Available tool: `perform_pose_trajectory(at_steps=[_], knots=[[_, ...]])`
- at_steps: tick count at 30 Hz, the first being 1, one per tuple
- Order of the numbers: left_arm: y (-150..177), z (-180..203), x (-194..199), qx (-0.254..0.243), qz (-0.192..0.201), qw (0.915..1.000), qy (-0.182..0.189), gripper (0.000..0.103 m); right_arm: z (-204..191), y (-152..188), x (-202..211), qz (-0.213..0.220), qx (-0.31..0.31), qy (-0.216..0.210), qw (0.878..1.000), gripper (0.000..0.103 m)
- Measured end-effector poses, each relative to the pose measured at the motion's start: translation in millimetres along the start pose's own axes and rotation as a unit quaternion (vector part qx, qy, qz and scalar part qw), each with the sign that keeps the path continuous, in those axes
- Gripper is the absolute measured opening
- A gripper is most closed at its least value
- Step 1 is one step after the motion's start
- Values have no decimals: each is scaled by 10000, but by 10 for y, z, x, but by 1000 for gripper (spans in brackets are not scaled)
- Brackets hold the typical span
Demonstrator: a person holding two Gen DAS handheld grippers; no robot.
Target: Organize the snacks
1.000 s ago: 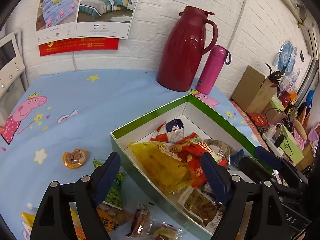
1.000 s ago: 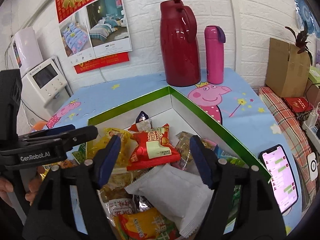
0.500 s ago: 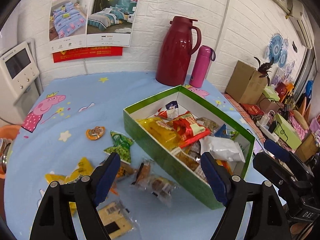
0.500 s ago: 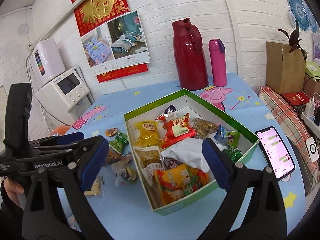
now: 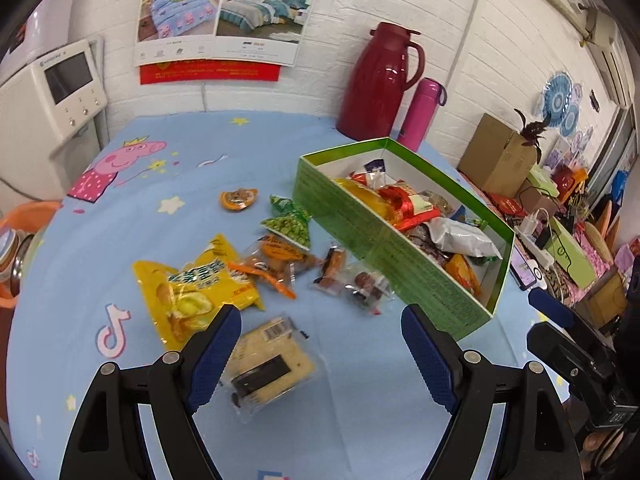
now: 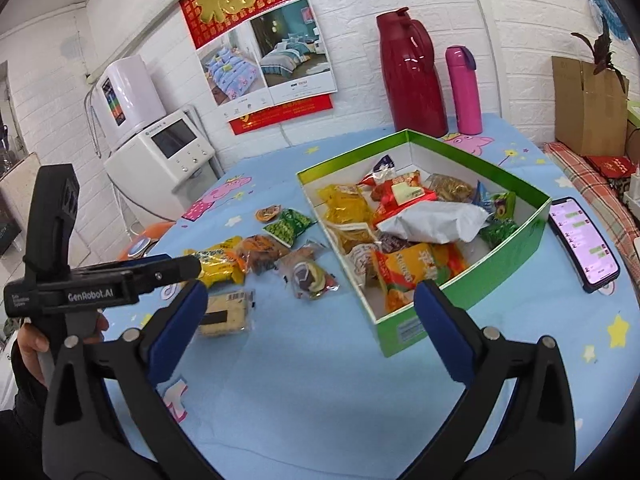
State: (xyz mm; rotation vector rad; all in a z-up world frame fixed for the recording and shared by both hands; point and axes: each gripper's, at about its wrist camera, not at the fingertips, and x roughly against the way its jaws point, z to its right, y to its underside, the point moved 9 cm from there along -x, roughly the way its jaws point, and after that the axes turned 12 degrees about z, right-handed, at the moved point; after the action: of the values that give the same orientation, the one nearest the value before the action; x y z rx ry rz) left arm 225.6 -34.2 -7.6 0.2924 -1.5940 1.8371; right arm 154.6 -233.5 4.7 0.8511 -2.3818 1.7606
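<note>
Above the blue tablecloth (image 5: 120, 240), both the left gripper (image 5: 321, 334) and right gripper (image 6: 311, 305) hang spread and empty, while the green box (image 6: 460, 296) holds many snacks and loose packets (image 5: 200, 284) lie on the cloth just left of it.

Red jug (image 5: 383, 85) beside pink bottle (image 5: 421, 114).
</note>
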Motion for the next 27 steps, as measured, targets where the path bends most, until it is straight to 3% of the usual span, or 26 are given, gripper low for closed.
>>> perform_pose_trajectory(at_steps=[4, 7, 14, 21, 25, 27], knots=[[97, -384, 146, 256, 36, 9996, -122, 84, -265, 189, -91, -150, -69, -505, 9986, 103], [252, -587, 225, 410, -4, 9991, -92, 84, -454, 399, -254, -589, -60, -791, 9951, 103], [634, -680, 154, 473, -392, 9980, 134, 78, -470, 723, -579, -1362, -129, -581, 9889, 103], [685, -614, -66, 399, -526, 9974, 304, 74, -395, 621, -655, -1133, -67, -199, 9933, 103], [701, -571, -216, 327, -658, 9966, 376, 74, -418, 625, -711, -1191, -89, -226, 9926, 102], [712, -567, -278, 280, -718, 9963, 376, 66, -435, 661, -755, -1269, -95, -266, 9915, 101]])
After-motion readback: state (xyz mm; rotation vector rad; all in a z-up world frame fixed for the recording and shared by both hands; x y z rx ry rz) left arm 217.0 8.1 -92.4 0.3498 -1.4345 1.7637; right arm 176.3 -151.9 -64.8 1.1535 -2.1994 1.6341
